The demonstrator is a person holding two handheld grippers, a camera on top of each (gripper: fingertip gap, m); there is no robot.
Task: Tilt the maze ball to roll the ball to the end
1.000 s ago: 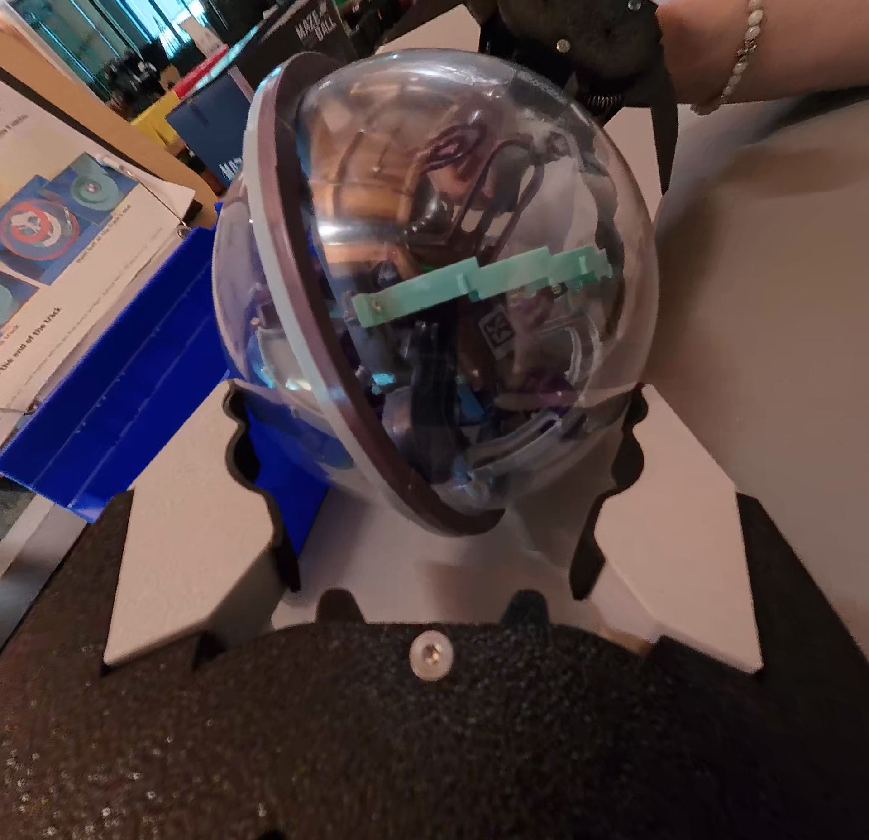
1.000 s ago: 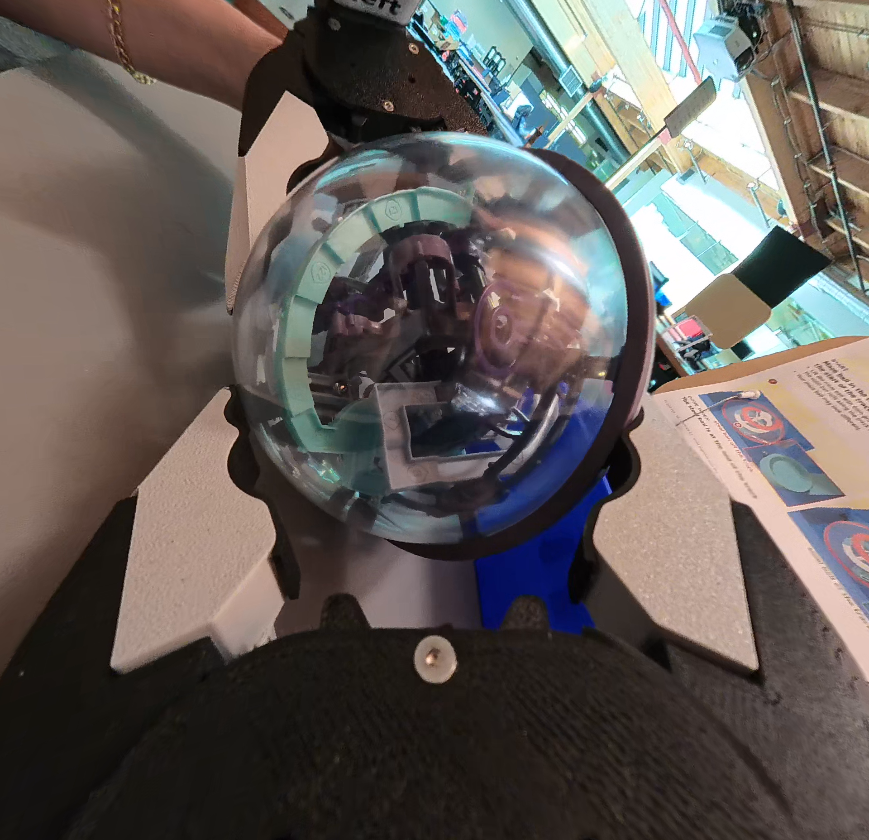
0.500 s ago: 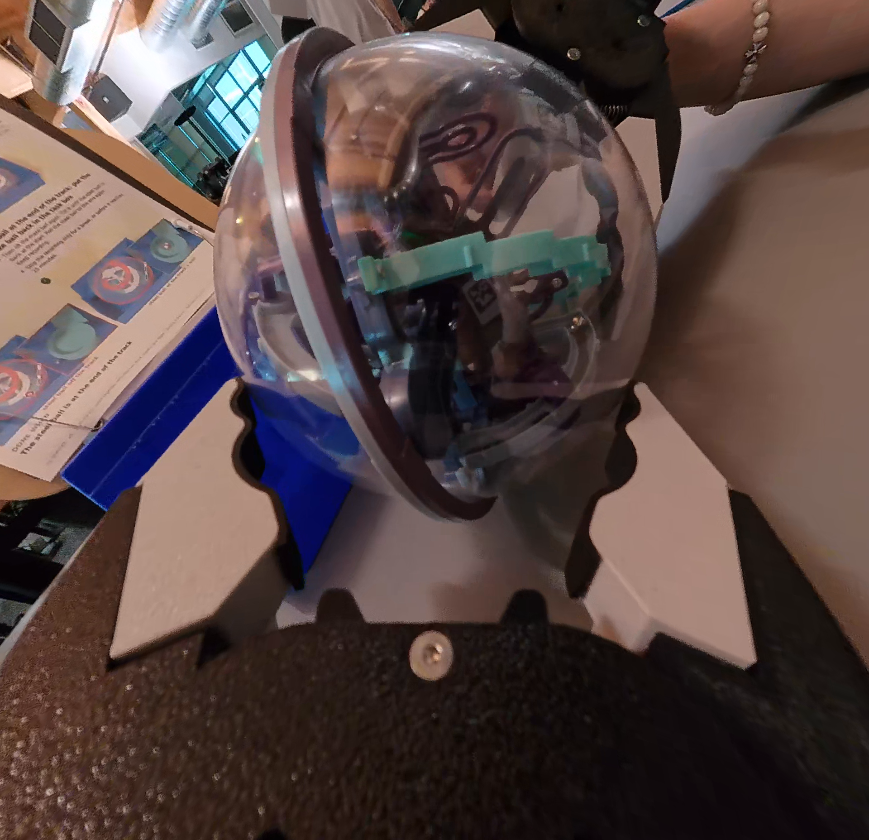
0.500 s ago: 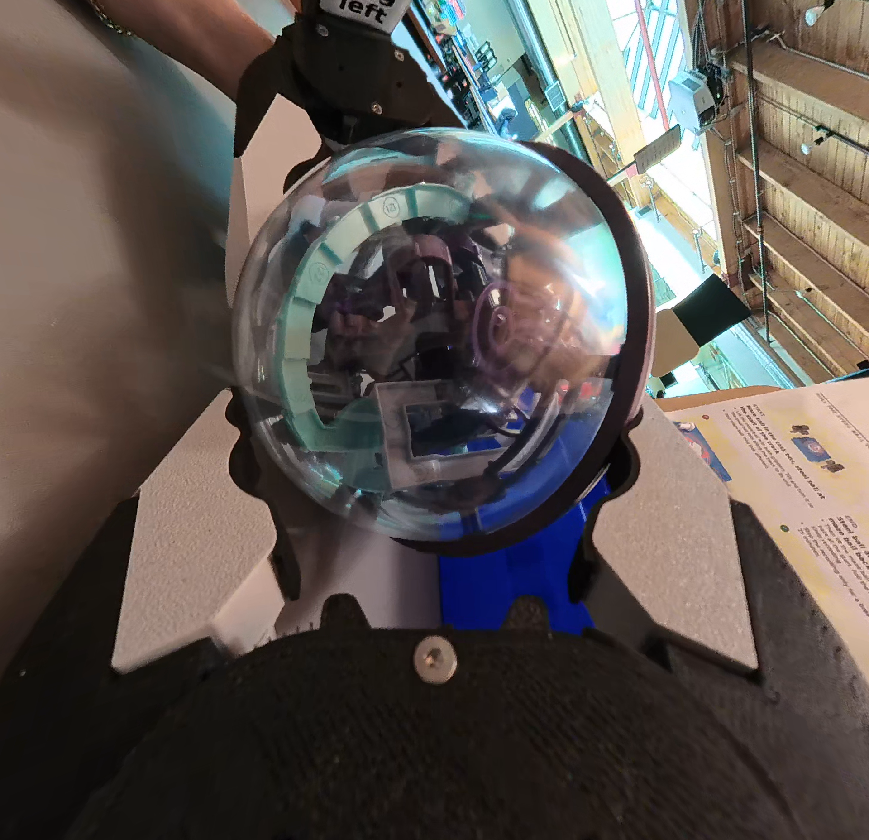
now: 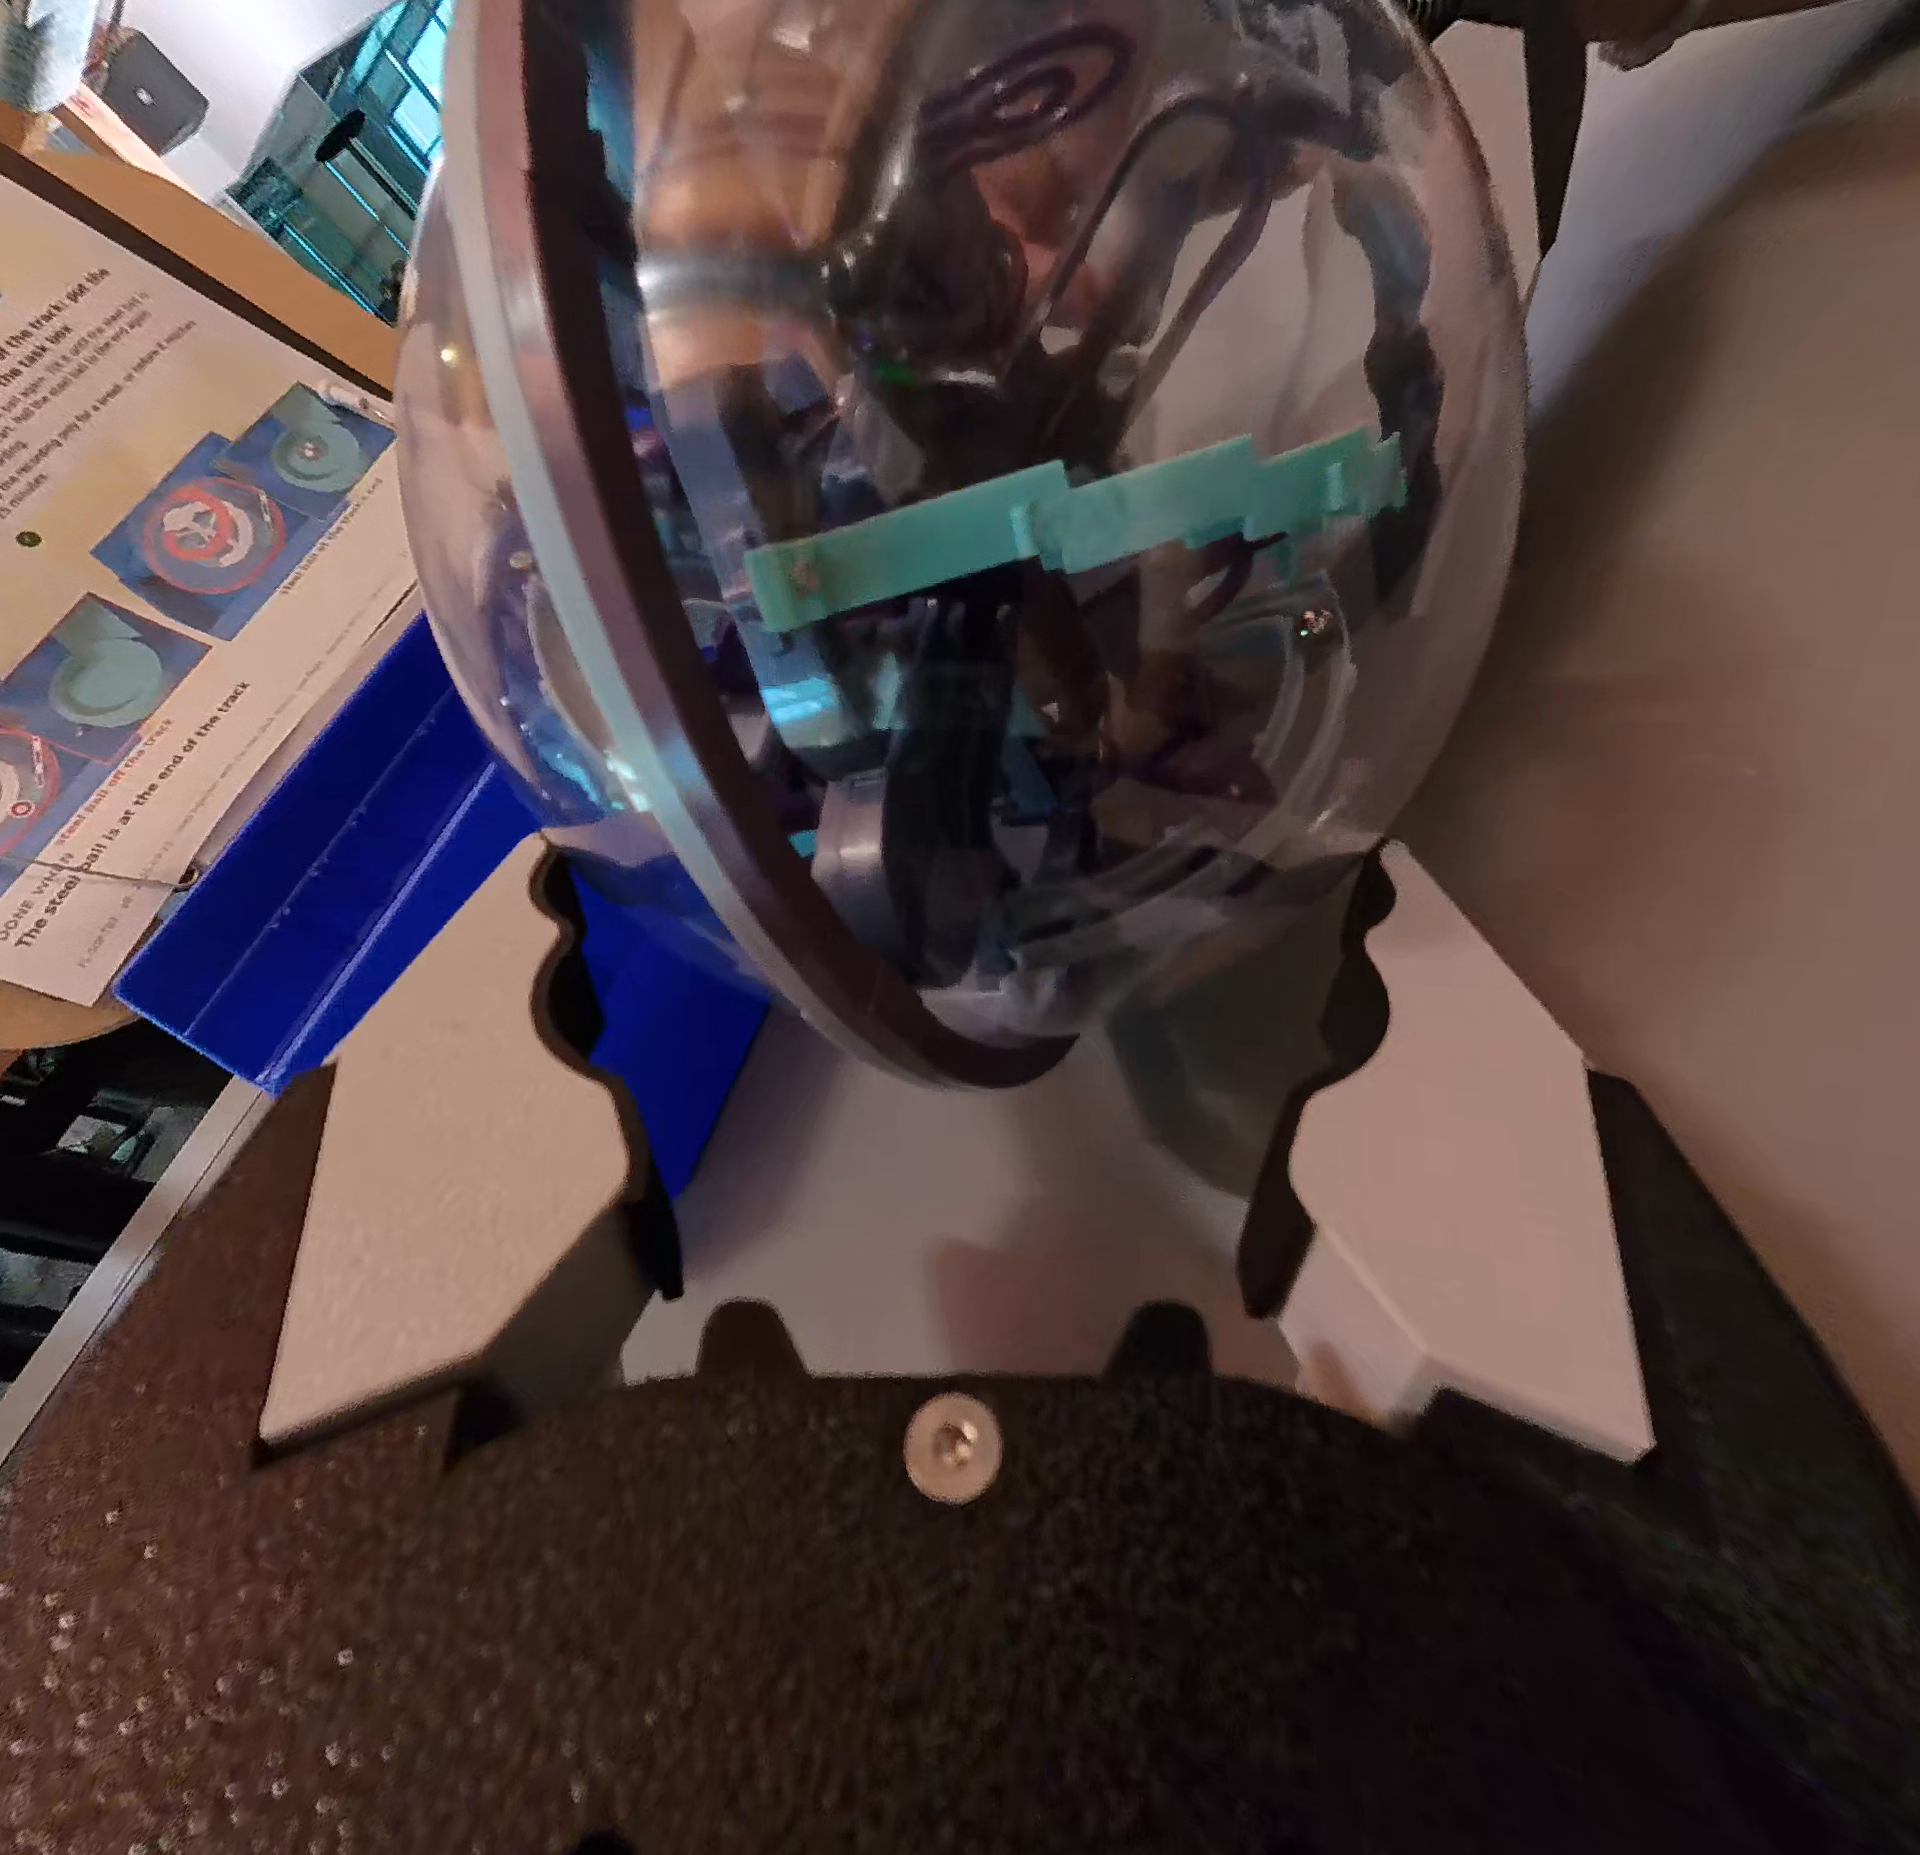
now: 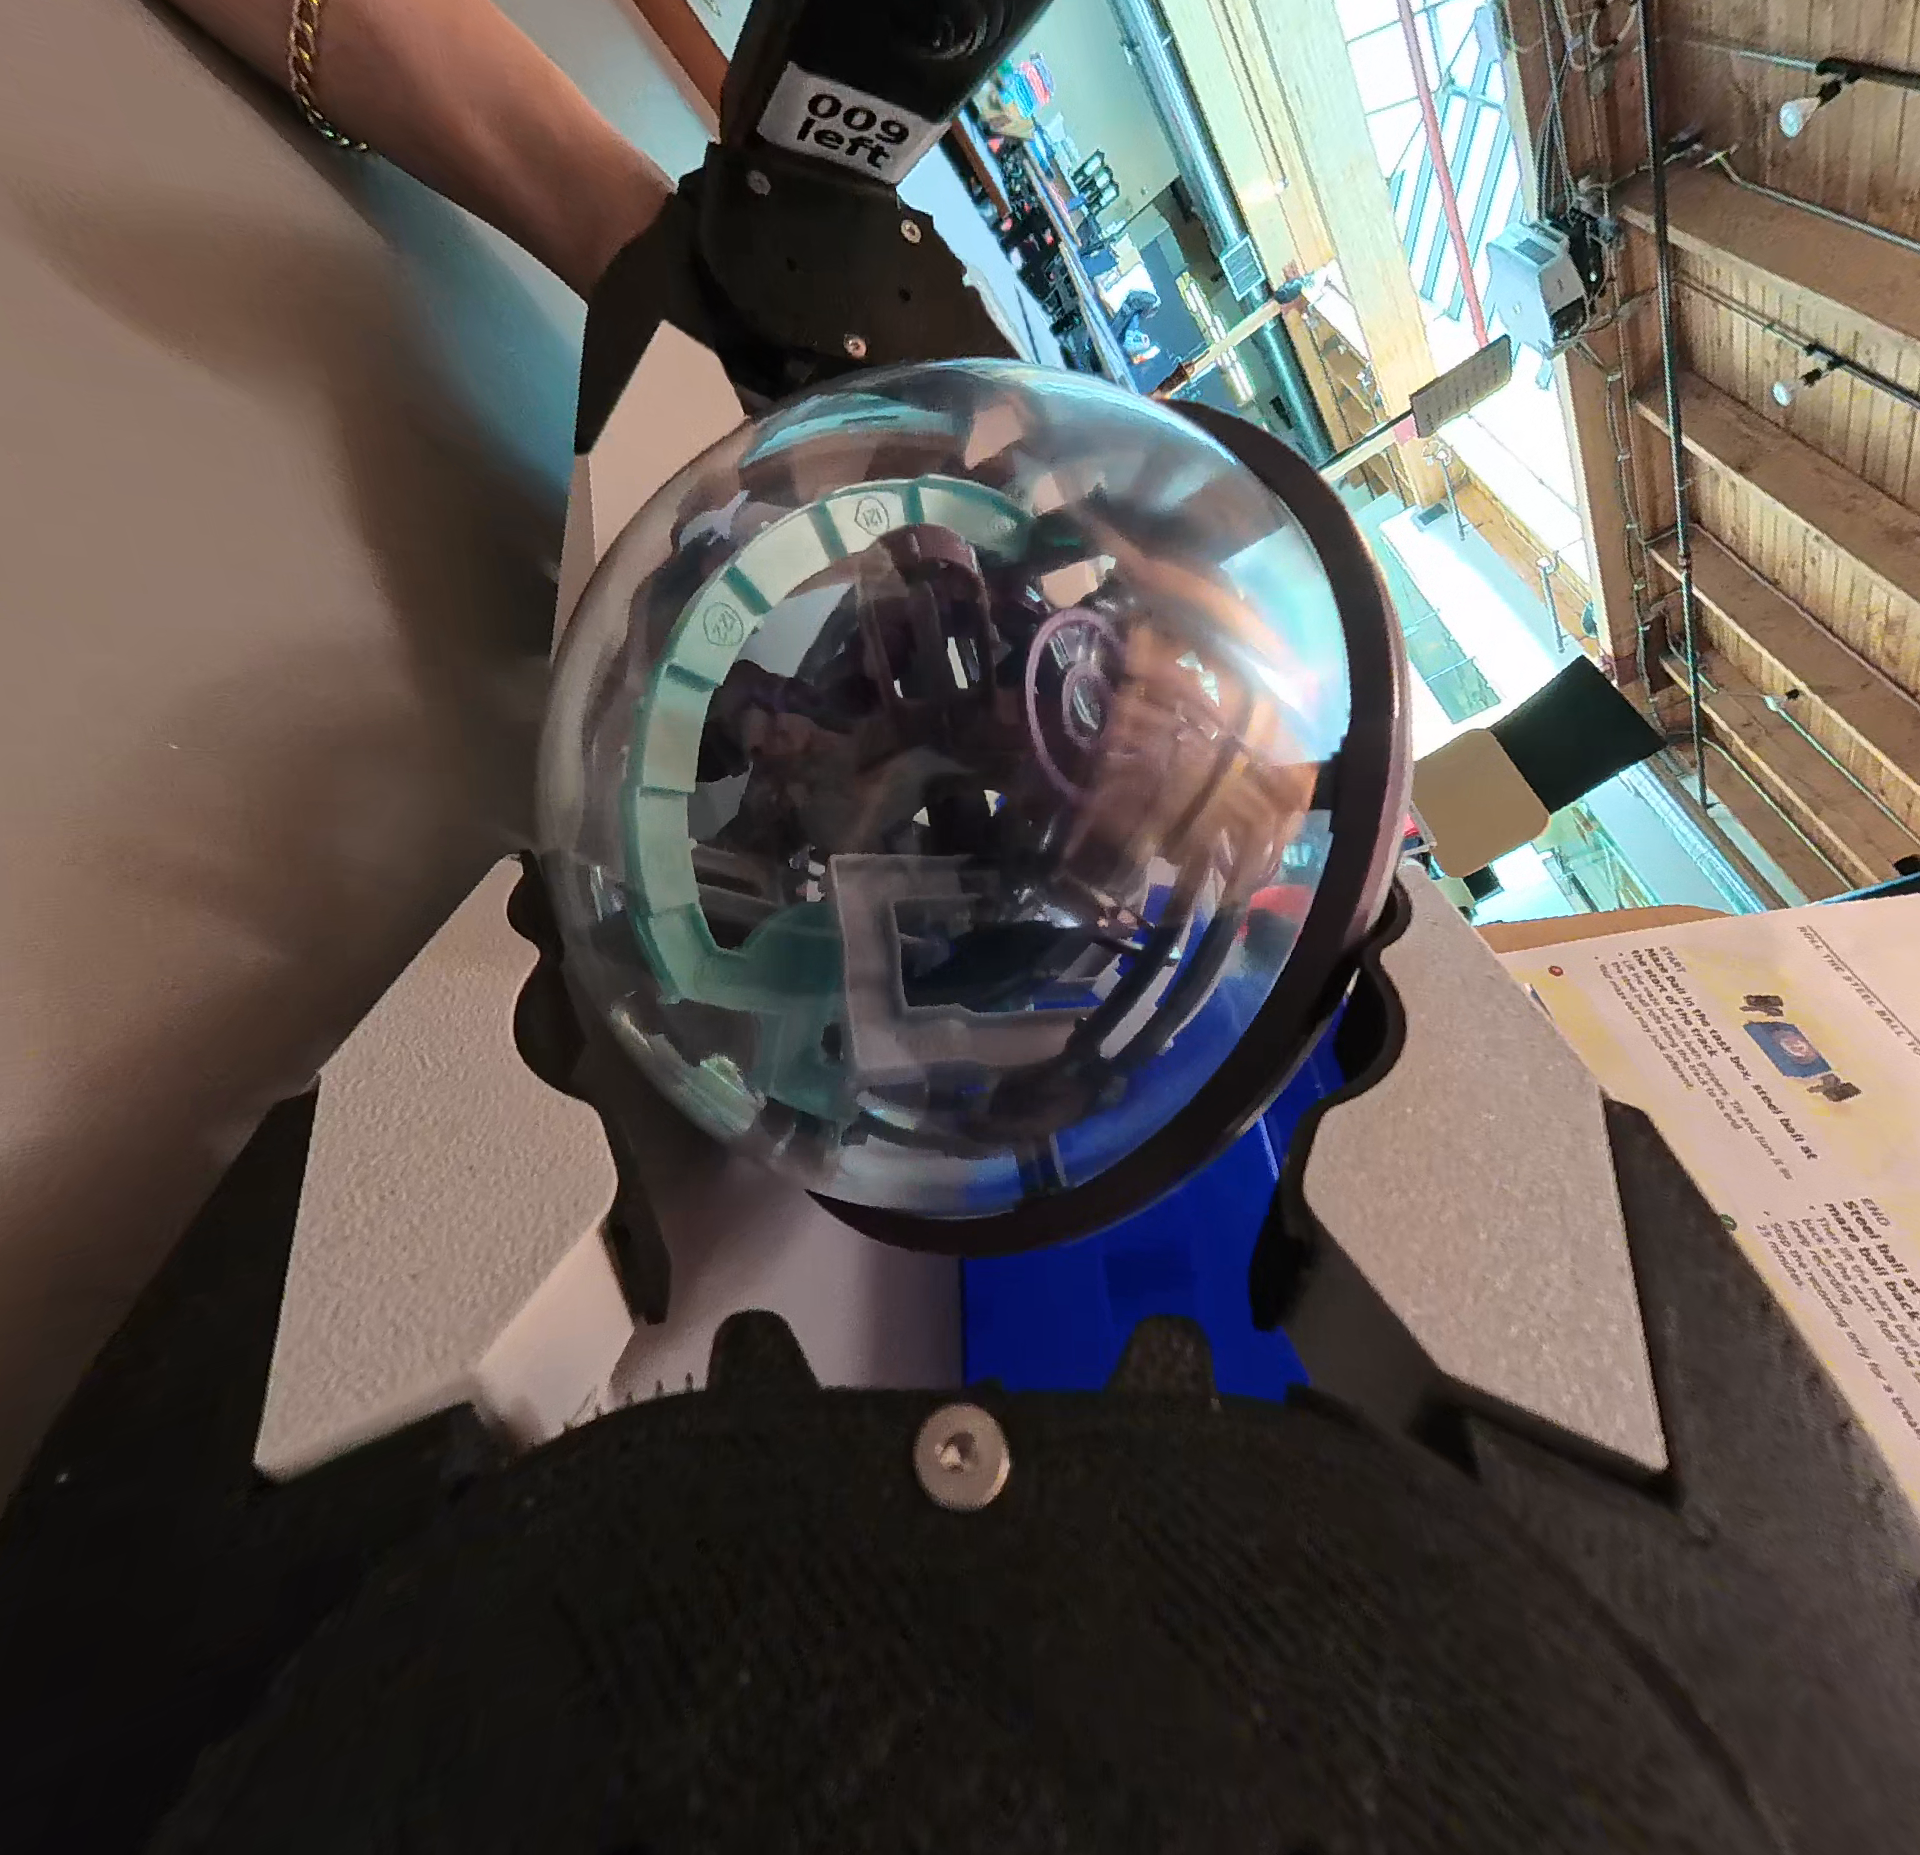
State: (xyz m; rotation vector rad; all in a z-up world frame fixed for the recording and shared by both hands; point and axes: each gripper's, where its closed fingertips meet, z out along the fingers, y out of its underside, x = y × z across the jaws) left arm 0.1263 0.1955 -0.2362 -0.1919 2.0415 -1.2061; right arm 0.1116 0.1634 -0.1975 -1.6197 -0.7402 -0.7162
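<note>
While both grippers clamp the maze ball [image 5: 966,475] between their jaws mid-tilt, you should tip gently so the steel ball [image 5: 1315,621] follows its track.

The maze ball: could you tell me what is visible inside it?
Inside the maze ball are a mint-green stepped track, a purple spiral, dark rails and a small steel ball. Reflections hide the track's end.

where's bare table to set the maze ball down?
Bare grey table on the side of the maze ball away from the blue bin. Crowded on the bin side: the bin abuts the instruction sheet.
</note>
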